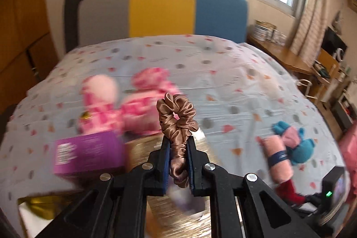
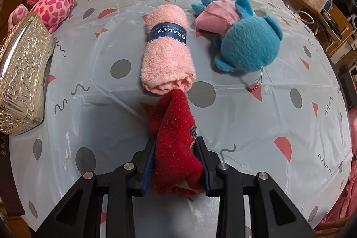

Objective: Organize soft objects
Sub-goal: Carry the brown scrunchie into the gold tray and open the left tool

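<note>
A patterned tabletop [image 2: 256,126] carries soft toys. Left gripper [image 1: 177,146] fingers pinch a slippery satin scrunchie [image 1: 178,117]; right gripper [image 2: 176,162] fingers clamp a limp red sock [image 2: 176,144] mid-body.

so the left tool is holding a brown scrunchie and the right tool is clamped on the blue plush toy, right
Not quite. The left tool does hold the brown scrunchie, but the right tool is clamped on a red sock. The right wrist view shows the blue plush toy lying free on the table cover.
</note>
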